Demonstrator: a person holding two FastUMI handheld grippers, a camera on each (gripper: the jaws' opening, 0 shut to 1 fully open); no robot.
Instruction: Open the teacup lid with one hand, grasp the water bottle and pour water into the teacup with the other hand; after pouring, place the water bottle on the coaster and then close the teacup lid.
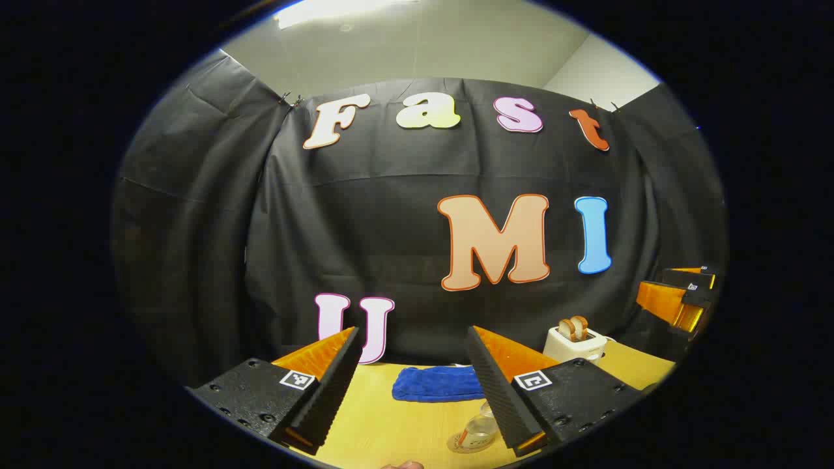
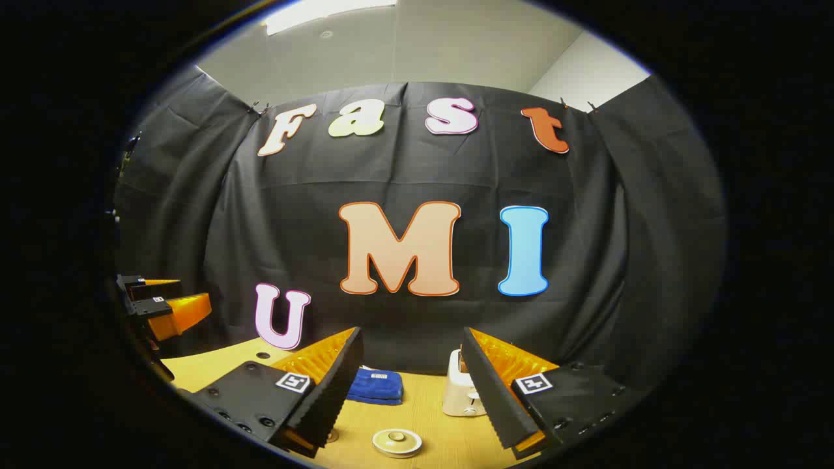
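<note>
In the left gripper view my left gripper [image 1: 414,332] is held above the wooden table [image 1: 391,423], open, with nothing between its fingers. A clear water bottle [image 1: 479,430] stands low in that view, partly hidden behind the right finger. The right gripper [image 1: 677,296] hangs at the far right edge. In the right gripper view my right gripper [image 2: 412,332] is also open and holds nothing. A round beige teacup lid with a knob [image 2: 397,441] lies below and between its fingers, on the teacup. The left gripper [image 2: 166,303] appears at the far left.
A folded blue cloth [image 1: 436,383] [image 2: 376,385] lies near the table's back edge. A white toaster with bread slices [image 1: 576,342] [image 2: 462,391] stands to its right. A small round thing [image 2: 332,435] peeks out beside the right gripper's left finger.
</note>
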